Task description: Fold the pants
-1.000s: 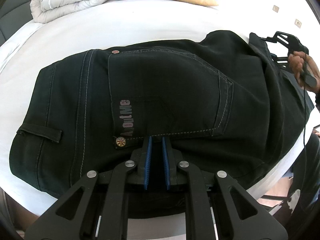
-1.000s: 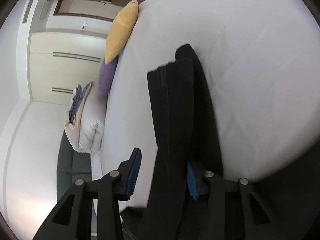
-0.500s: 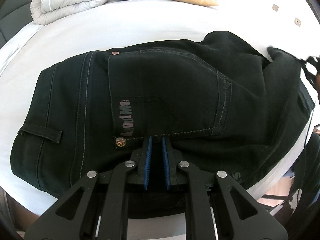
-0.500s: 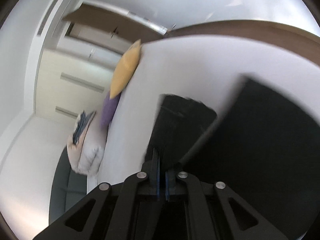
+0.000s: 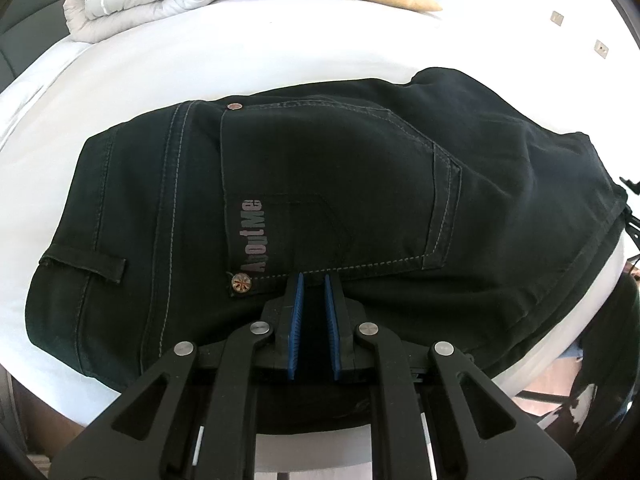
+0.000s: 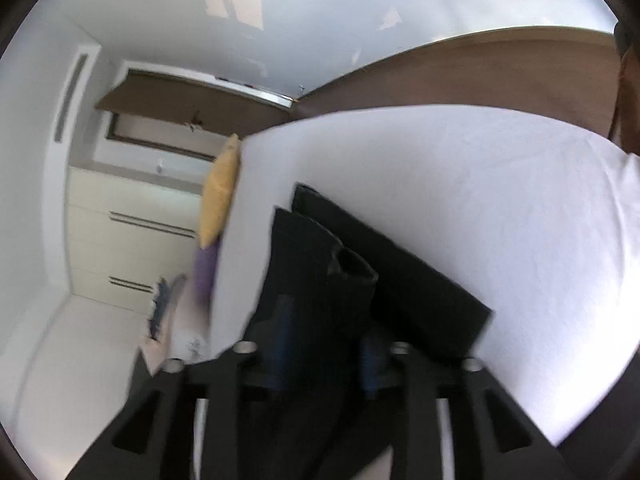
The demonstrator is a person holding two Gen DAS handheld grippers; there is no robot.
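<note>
The left gripper [image 5: 312, 280] is sitting clenched, its tips pressing down on the black pants [image 5: 320, 184] just below the back pocket, pinning the seat end to the white bed [image 5: 240, 60]. The right gripper [image 6: 326, 344] has just been parting its jaws, with dark leg fabric blurred between them; whether the pads are pressing, I cannot tell. The pants are lying lengthwise from seat to legs, so the right gripper is nearer the free end.
</note>
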